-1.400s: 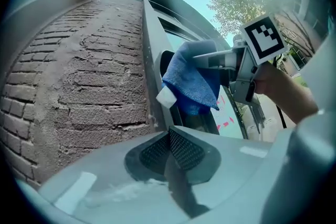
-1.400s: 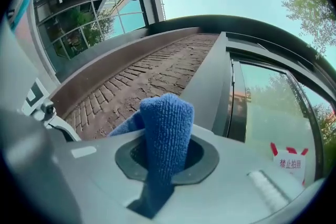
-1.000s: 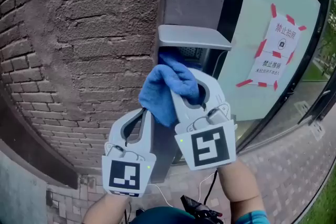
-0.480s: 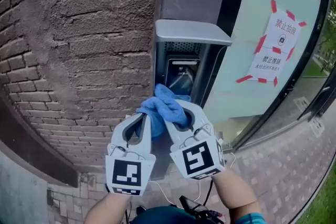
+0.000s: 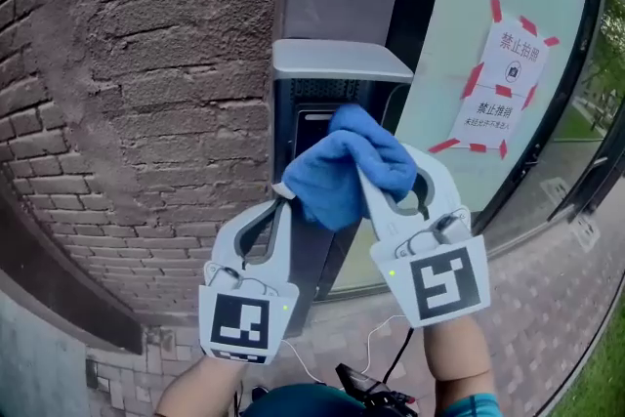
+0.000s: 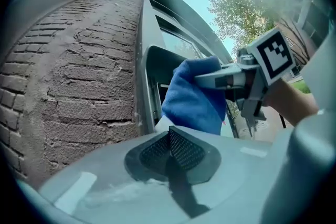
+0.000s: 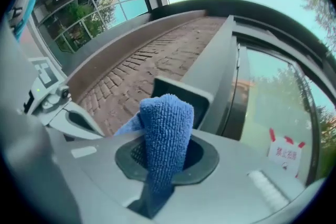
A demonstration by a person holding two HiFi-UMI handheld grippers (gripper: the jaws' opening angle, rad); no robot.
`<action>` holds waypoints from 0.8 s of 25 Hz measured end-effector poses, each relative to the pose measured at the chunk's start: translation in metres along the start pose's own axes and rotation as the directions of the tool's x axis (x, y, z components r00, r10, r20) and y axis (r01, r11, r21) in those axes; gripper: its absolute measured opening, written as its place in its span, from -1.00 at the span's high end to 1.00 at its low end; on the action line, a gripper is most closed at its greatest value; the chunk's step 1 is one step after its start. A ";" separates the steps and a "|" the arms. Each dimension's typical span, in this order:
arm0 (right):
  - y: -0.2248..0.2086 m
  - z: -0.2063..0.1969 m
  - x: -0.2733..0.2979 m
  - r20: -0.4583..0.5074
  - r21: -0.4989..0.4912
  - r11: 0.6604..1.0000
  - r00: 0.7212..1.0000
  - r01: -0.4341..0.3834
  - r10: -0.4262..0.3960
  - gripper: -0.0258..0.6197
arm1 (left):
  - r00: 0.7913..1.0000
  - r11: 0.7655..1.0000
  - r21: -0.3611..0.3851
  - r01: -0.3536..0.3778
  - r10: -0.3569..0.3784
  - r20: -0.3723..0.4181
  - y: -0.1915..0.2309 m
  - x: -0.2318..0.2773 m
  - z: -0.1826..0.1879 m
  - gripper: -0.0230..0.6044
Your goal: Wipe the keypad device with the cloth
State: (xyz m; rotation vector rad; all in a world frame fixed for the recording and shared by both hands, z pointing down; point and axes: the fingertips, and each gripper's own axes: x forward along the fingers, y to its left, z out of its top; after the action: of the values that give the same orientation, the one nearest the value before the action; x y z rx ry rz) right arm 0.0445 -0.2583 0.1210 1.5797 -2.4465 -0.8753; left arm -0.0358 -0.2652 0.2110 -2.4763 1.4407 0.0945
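Blue cloth up against the keypad device, right jaws pinching it

The right gripper (image 5: 383, 179) had its jaws clamped on the blue cloth (image 5: 344, 169). The bunched cloth stuck out past the tips and sat over the front panel of the keypad device (image 5: 290, 117), just under the grey hood (image 5: 337, 61) along its top edge. The left gripper (image 5: 281, 194) had its jaws closed together with nothing between them, tips just beside the cloth's lower left and near the device's left edge; couldn't tell if they touched either one. Space was tight, with the brick wall (image 5: 137, 63) right at the left edge, the hood overhead, and the dark frame and a glass pane with a taped notice (image 5: 504, 78) on the right.
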 end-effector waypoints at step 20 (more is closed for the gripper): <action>0.018 -0.105 -0.011 -0.199 -0.061 0.997 0.979 -0.047 0.034 0.78 | 0.999 1.000 -0.024 0.017 -0.018 -0.045 -0.013 0.013 -0.020 0.95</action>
State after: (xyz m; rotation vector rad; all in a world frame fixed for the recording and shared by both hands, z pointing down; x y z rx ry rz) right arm 0.0751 -0.2868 0.2194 1.5096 -2.2816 -0.7443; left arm -0.0196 -0.2752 0.2307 -2.5252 1.4438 0.0521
